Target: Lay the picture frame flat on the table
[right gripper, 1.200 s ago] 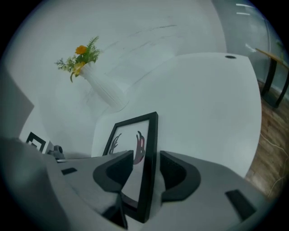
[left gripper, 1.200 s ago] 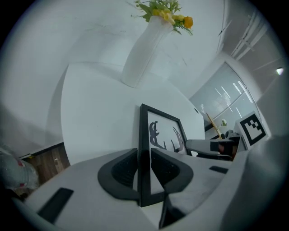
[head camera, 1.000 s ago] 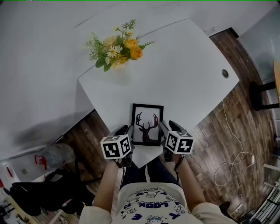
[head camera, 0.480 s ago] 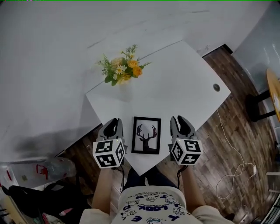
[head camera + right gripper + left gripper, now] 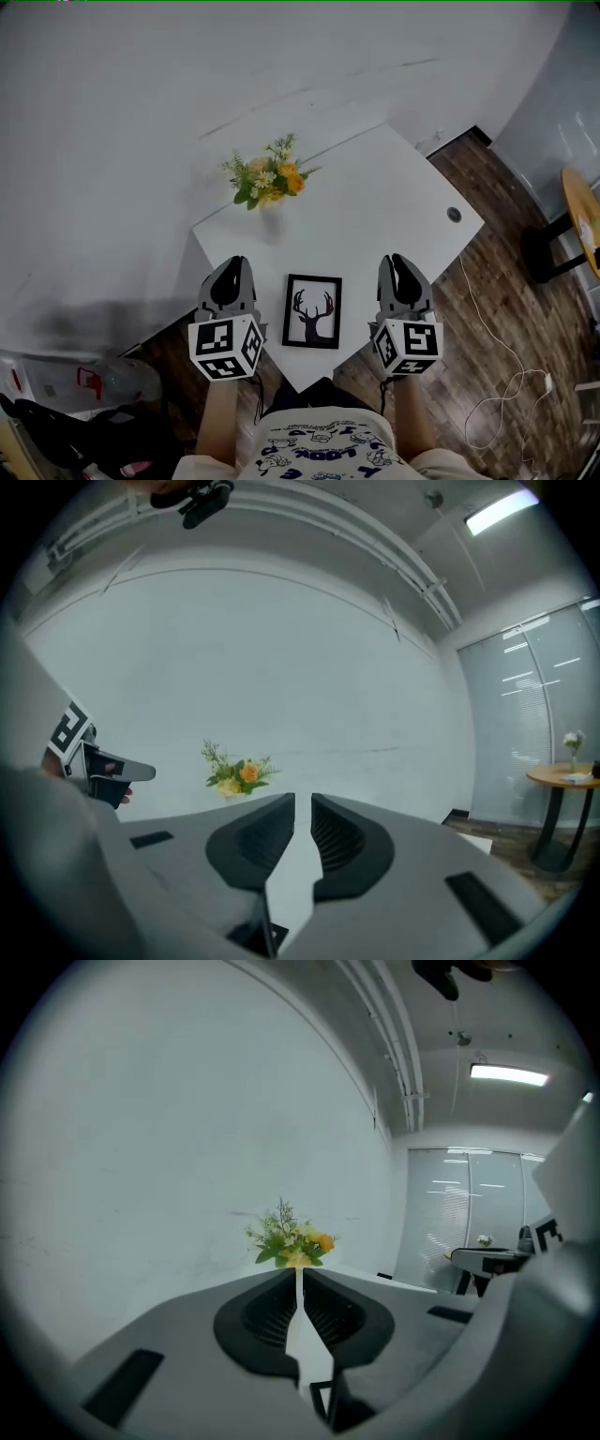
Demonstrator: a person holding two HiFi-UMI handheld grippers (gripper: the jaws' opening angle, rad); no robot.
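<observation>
Black-rimmed and stiff, the picture frame (image 5: 312,310) is seen lying face up on the white bench (image 5: 375,197), near its closest corner. It is flanked by the two grippers and touched by neither. The left gripper (image 5: 233,264) is held with its jaws pressed together and empty. The jaws of the right gripper (image 5: 402,262) have just been closing and are all but together, with nothing between them. The frame is judged light and rigid, but its front is probably glazed, so slippery and breakable. It would best be taken by the long side rims, never by the face. Flowers (image 5: 270,176) are set well behind it.
</observation>
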